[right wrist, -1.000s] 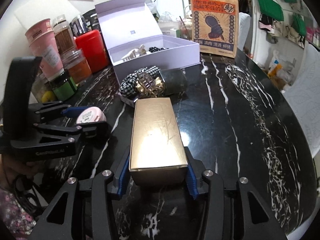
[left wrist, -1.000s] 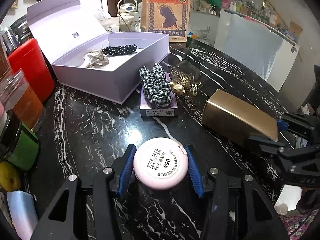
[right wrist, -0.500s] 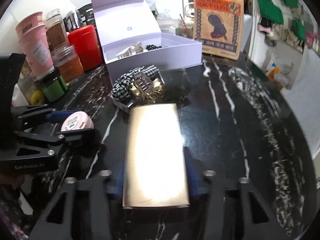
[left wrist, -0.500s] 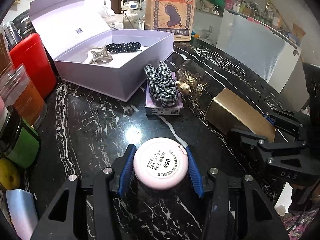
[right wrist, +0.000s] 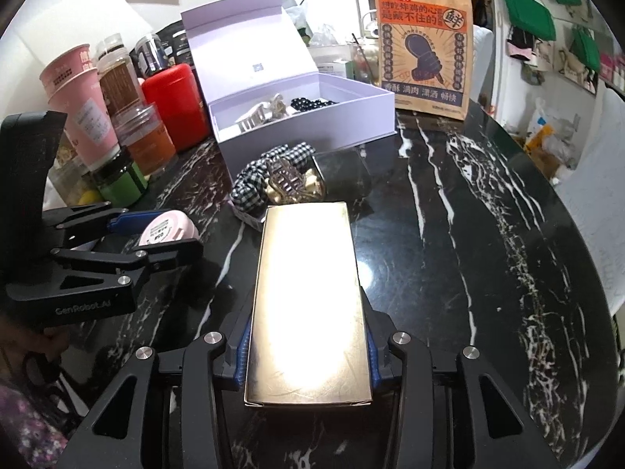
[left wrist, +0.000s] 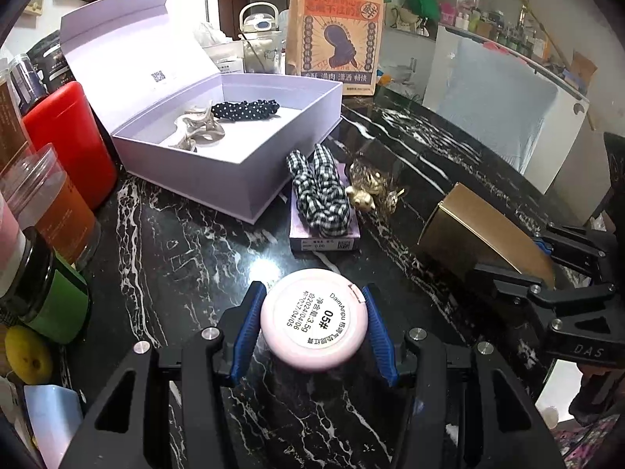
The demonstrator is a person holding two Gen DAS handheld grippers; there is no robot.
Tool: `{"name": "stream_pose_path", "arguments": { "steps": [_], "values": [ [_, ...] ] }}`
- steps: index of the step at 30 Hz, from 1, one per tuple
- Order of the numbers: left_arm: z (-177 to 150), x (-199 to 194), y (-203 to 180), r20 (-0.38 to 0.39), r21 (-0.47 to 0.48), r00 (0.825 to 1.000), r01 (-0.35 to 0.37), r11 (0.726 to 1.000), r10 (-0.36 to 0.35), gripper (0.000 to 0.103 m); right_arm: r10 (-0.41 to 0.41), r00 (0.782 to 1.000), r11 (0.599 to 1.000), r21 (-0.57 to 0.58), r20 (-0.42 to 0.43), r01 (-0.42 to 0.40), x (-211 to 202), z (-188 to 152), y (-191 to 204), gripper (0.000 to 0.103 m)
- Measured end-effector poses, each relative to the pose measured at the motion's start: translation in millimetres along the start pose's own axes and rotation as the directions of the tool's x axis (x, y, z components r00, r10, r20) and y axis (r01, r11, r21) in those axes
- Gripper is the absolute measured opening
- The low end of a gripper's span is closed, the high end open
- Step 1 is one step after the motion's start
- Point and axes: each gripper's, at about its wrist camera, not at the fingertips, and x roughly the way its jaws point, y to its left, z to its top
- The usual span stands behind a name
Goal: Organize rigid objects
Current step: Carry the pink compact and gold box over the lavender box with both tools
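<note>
Desk [right wrist: 488,215] of black marble with white veining carries everything I can see. Toward its far left stands the open lavender rectangular gift box [left wrist: 250,164], lid tipped back; inside I find a silver-toned metal hair claw [left wrist: 197,129] and, beside it, a black scrunchie with white dots [left wrist: 246,110].

Just in front of the box lies a black-and-white gingham scrunchie [left wrist: 318,191] on a small lilac card [left wrist: 324,240], and touching its right side a gold-coloured translucent hair claw [left wrist: 371,187]. These sit between both held items and the box.

My left gripper [left wrist: 314,324] has its blue-padded fingers [left wrist: 246,328] partly closed on a round pale-pink compact with a white printed label [left wrist: 314,318], pads pressing on both sides; the compact is above the near part of the desk.

My right gripper [right wrist: 308,346] has its fingers closed on the near end of a shiny gold rectangular box [right wrist: 308,305], which points lengthwise toward the hair accessories. Its pads sit against both long sides.

Along the left edge stand a red cylindrical canister [left wrist: 74,144], a clear jar with orange contents [left wrist: 54,207], a green-labelled dark jar [left wrist: 50,293] and pink paper cups [right wrist: 78,105]. A brown printed paper bag [left wrist: 336,35] stands upright behind the lavender box.
</note>
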Motion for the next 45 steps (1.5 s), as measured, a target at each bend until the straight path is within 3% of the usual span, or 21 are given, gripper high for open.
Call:
{"name": "stream_pose_path", "arguments": {
  "steps": [10, 23, 45],
  "values": [
    [19.5, -7.4, 3.9, 0.037, -0.02, 0.999, -0.001, 1.0, 0.001, 0.05, 0.018, 0.999, 0.998, -0.055, 0.039, -0.016, -14.0, 16.6, 5.4, 0.043],
    [61.7, -29.8, 21.6, 0.115, -0.06, 0.993, -0.014, 0.998, 0.021, 0.05, 0.052, 0.995, 0.991, -0.128, 0.082, -0.041, -22.3, 63.9, 9.0, 0.043],
    [138.8, -54.3, 47.1, 0.282, -0.061, 0.955, -0.08, 0.995, 0.094, 0.05, 0.088, 0.977, 0.973, -0.225, 0.193, -0.043, -20.6, 160.4, 8.8, 0.043]
  ]
}}
